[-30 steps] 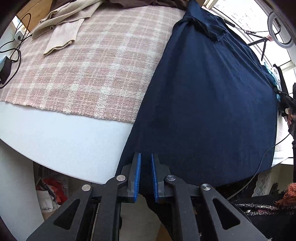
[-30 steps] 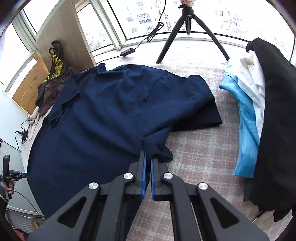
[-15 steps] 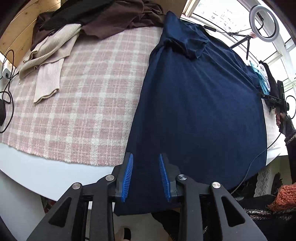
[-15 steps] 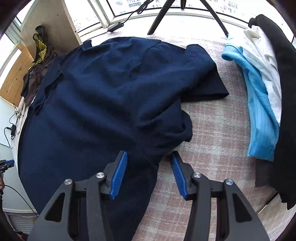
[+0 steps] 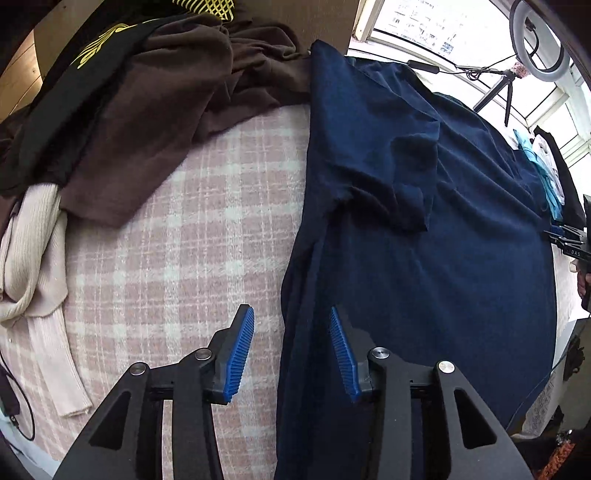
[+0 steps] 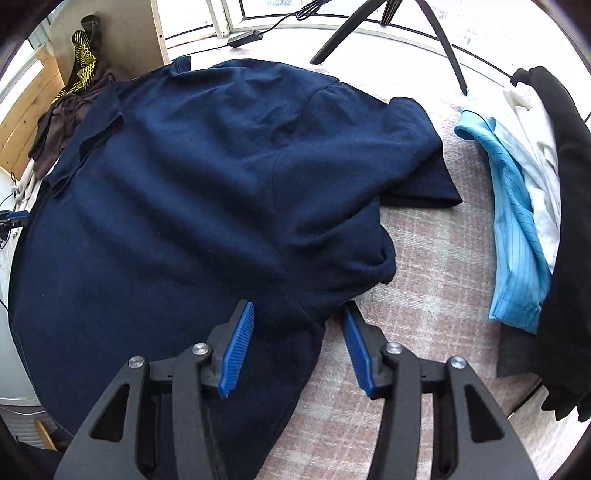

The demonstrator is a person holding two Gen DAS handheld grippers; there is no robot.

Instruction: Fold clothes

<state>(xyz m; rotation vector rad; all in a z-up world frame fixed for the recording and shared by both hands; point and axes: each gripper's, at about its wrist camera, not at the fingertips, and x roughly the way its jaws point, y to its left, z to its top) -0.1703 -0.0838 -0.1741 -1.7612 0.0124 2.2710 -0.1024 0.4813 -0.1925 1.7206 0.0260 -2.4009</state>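
Navy polo shirt (image 6: 184, 192) lies spread flat on the pink plaid blanket (image 5: 184, 229) covering the bench, filling the centre and left of the right wrist view and the right half of the left wrist view. One short sleeve (image 6: 417, 162) sticks out toward the right of the right wrist frame, a bunched fold just below it. The other sleeve (image 5: 399, 184) is folded in over the body, upper centre of the left wrist frame.

My left gripper (image 5: 291, 354) is wide open, holding nothing; its blue pads (image 5: 238, 354) straddle the shirt's long side edge, one finger over the blanket, the other over navy cloth (contact with the fabric I cannot tell).

My right gripper (image 6: 299, 347) is also wide open and empty, at lower centre of its frame, fingers either side of the shirt's side edge just below the bunched fold.

Upper left of the left wrist view: a brown garment (image 5: 177, 92), a black garment with yellow print (image 5: 74, 85), and a cream ribbed knit (image 5: 29, 251) at the left edge. Right side of the right wrist view: a light blue striped shirt (image 6: 513, 236), a white garment (image 6: 532, 155) and a black garment (image 6: 569, 229), stacked side by side. Tripod legs (image 6: 369, 22) at top of that frame; a ring light (image 5: 543, 40) at upper right of the left wrist view.
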